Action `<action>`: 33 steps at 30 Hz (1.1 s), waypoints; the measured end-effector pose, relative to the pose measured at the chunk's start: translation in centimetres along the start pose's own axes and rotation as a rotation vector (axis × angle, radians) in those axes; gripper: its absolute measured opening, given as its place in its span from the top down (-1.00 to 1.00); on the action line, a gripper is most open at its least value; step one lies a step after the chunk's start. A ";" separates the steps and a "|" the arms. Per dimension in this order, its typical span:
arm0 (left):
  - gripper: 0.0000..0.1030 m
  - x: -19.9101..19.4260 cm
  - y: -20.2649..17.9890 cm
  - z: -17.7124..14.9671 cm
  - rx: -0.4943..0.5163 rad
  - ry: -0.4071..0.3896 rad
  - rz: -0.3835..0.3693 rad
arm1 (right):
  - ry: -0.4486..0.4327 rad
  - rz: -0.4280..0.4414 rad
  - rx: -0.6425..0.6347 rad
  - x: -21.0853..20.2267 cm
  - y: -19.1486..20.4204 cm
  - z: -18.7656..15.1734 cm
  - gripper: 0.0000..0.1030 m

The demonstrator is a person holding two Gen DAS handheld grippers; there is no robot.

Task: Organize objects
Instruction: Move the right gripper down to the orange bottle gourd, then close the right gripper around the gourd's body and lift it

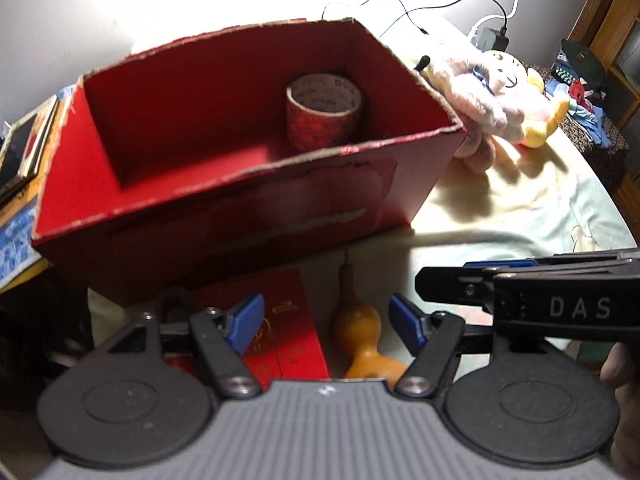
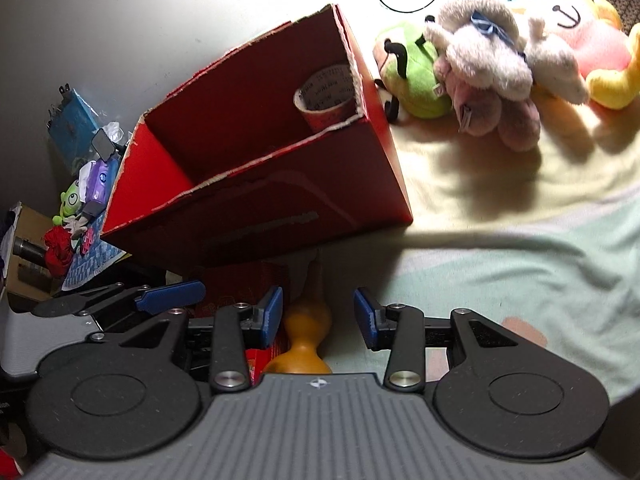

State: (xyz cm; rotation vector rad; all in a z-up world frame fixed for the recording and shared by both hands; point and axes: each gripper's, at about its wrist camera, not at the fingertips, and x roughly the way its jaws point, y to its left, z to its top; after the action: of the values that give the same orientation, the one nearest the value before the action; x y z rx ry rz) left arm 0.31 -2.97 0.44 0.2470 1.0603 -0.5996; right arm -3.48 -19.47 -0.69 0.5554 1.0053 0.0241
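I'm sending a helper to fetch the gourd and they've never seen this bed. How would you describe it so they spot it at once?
Find the big open red cardboard box on the pale bedsheet. On its near side, a flat red packet lies beside the gourd. It is the only smooth, orange-brown thing there, two bulbs with a thin dark stem pointing toward the box.

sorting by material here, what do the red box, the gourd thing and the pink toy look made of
Red box: looks like cardboard with a matte red coating; its torn rim shows pale fibre.
Gourd: probably a dried gourd or wood; smooth tan-orange skin with a slight sheen.
Pink toy: plush fabric with fuzzy, matted pile.
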 end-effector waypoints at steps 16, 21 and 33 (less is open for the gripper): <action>-0.46 1.9 0.4 -1.4 0.002 0.067 -0.038 | 0.088 0.047 0.091 2.1 -1.7 -1.1 0.19; -0.46 1.9 0.9 -2.1 0.012 0.067 -0.077 | 0.099 0.080 0.110 2.6 -2.0 -1.3 0.20; -0.39 0.4 1.5 -3.6 0.017 0.005 -0.289 | 0.133 0.099 0.048 4.7 -0.4 -1.7 0.21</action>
State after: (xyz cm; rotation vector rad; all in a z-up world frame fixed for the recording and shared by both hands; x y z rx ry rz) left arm -1.33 -0.18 -1.76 0.1103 1.1049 -0.8677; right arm -2.37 -17.82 -5.35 0.6542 1.1094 0.1264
